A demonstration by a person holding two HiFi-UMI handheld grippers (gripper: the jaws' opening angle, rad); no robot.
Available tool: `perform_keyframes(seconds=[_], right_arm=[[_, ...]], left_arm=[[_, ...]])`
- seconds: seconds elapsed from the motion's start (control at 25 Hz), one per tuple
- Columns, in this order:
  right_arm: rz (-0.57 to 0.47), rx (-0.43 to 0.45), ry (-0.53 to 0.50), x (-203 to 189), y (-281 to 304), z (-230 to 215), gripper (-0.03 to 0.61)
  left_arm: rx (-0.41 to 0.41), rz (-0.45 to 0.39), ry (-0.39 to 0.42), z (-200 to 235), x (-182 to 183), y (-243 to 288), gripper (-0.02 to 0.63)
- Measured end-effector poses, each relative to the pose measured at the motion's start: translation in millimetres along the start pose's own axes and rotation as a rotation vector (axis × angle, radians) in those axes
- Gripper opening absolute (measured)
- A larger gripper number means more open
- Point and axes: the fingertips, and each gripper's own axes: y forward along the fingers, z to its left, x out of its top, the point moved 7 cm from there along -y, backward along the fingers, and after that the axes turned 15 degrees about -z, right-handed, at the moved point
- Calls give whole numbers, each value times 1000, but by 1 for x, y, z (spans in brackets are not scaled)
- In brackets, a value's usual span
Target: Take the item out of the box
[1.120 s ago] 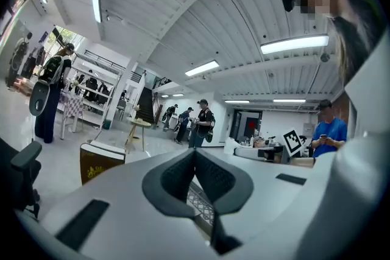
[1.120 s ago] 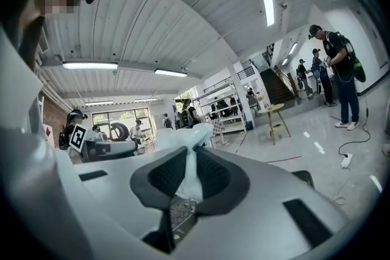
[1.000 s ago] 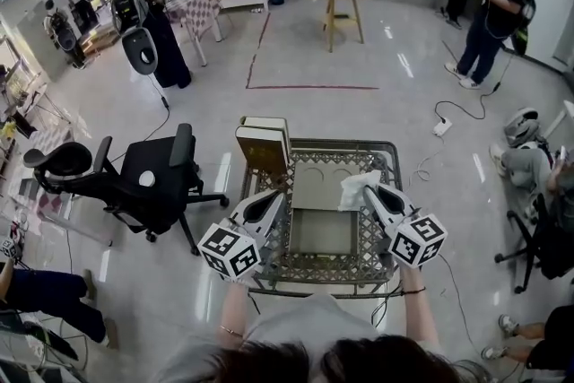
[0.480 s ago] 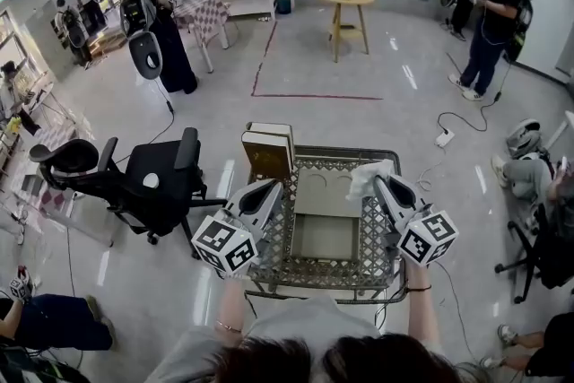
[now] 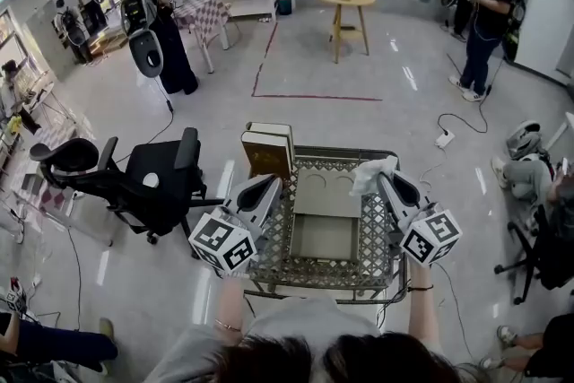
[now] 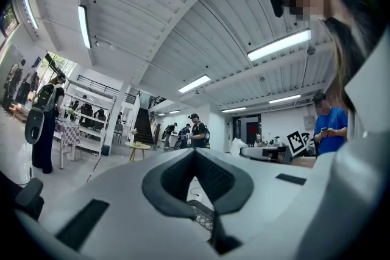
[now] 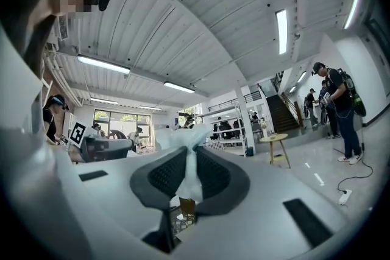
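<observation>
The tissue [image 5: 364, 178] is white. The box [image 5: 325, 193] is beige, on a grey table [image 5: 281, 248] with a lattice pattern. The left gripper [image 5: 272, 182] and right gripper [image 5: 384, 178] are pale grey with black-and-white square markers. The chair [image 5: 152, 179] is black.

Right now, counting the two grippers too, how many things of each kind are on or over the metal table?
Grippers: 2, the left gripper, empty, and the right gripper
Open box: 1
Brown book-shaped case, standing at the far left corner: 1
White crumpled item, held in the right gripper's jaws: 1
Total: 5
</observation>
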Motion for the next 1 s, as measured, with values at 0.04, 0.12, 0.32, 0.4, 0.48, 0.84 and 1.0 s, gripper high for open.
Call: perform_keyframes(seconds=[0.04,0.12,0.32,0.4,0.48,0.84,1.0], right_arm=[[1,0,-2,0,0,1,64],[3,0,-2,0,0,2,64],[2,3,-4,-1,-1,-1,64],[0,2,-3,-1,-3,-2,64],[-1,2,-2,-1,-3,-1,64],[-8,2,-3,0,-6,-1,63],[-9,3,-1,3,-6,-2,64]], left_arm=[[-1,0,-1,0,1,0,17],[-2,1,-1,0,1,0,17],[-6,6,4,-1,-1,3,17],[-8,8,8,-2,-1,3,17],[-9,10,12,-2,-1,3,17],[-16,11,17,-6,-3,4,17],[-17,11,19,-7,-1,7,17]])
